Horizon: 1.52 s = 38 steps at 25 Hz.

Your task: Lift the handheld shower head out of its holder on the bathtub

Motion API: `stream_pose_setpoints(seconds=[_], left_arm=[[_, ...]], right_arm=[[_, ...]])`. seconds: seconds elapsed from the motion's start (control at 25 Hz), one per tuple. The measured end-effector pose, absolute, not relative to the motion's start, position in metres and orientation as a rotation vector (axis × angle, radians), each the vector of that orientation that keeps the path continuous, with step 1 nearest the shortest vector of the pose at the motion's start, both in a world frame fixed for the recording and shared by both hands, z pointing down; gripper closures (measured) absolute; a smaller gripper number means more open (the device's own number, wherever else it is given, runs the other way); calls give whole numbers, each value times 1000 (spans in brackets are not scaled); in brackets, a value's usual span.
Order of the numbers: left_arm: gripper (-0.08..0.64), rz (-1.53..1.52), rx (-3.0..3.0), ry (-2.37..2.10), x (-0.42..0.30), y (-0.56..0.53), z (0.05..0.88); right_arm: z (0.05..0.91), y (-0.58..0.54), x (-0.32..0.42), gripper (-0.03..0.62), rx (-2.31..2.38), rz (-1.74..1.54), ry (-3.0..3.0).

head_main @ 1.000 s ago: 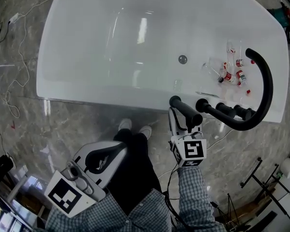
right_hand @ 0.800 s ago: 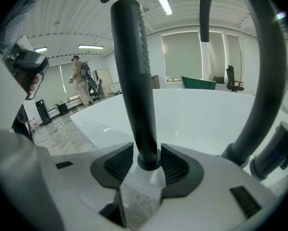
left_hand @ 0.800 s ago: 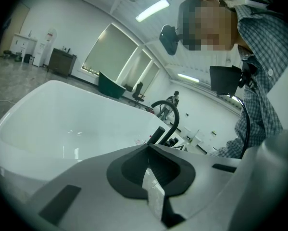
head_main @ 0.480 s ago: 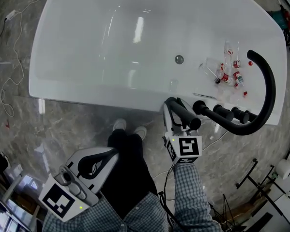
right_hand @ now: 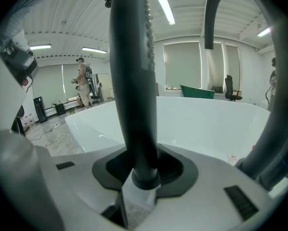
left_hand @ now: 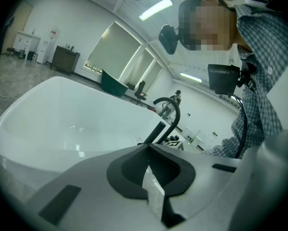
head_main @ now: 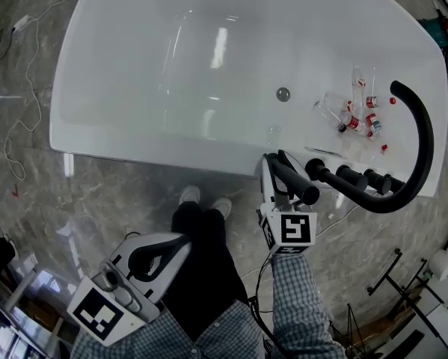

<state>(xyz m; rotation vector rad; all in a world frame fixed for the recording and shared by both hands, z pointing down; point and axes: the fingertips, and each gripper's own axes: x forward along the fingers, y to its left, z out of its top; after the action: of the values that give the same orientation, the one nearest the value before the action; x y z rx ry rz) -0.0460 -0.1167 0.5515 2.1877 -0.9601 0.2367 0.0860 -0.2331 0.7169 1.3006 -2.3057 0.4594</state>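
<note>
The handheld shower head (head_main: 295, 179) is a black wand lying on the near rim of the white bathtub (head_main: 134, 144), left of the tap knobs. My right gripper (head_main: 280, 172) has it between its jaws, which have just been closing. In the right gripper view the wand (right_hand: 134, 81) rises straight from the right gripper (right_hand: 143, 177), with the pads against both sides of its base. My left gripper (head_main: 175, 241) hangs low over the floor, shut and empty. The left gripper view shows the left gripper (left_hand: 148, 148) with its tips touching and the wand (left_hand: 156, 132) far ahead.
A black arched faucet spout (head_main: 422, 148) and a row of black knobs (head_main: 351, 176) stand just right of the wand. Several small bottles (head_main: 358, 118) lie in the tub near the drain (head_main: 283, 93). The person's shoes (head_main: 205, 197) stand on the marble floor below the rim.
The right gripper's jaws have drawn in around the wand. Both hands stay where they were, and the head view has shifted slightly.
</note>
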Motion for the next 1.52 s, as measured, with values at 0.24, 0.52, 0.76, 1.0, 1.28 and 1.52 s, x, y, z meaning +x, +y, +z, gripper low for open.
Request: stream_pose_setpoints(seconds=[0.24, 0.52, 0.76, 1.0, 1.28, 1.52], left_arm=[[554, 245, 2197, -965, -49, -117, 547], [554, 231, 2209, -976, -54, -117, 536], [554, 211, 2235, -974, -51, -115, 522], [554, 200, 2256, -970, -50, -115, 508], [554, 193, 2284, -968, -45, -112, 492], [554, 180, 2293, -963, -43, -107, 480]], right_arm=[[710, -232, 90, 465, 1340, 497, -2305], [695, -229, 95, 465, 1371, 517, -2307], [676, -224, 100, 465, 1407, 513, -2303], [656, -220, 104, 465, 1432, 508, -2304], [635, -212, 113, 466, 1468, 519, -2294], [617, -205, 119, 466, 1493, 531, -2274]])
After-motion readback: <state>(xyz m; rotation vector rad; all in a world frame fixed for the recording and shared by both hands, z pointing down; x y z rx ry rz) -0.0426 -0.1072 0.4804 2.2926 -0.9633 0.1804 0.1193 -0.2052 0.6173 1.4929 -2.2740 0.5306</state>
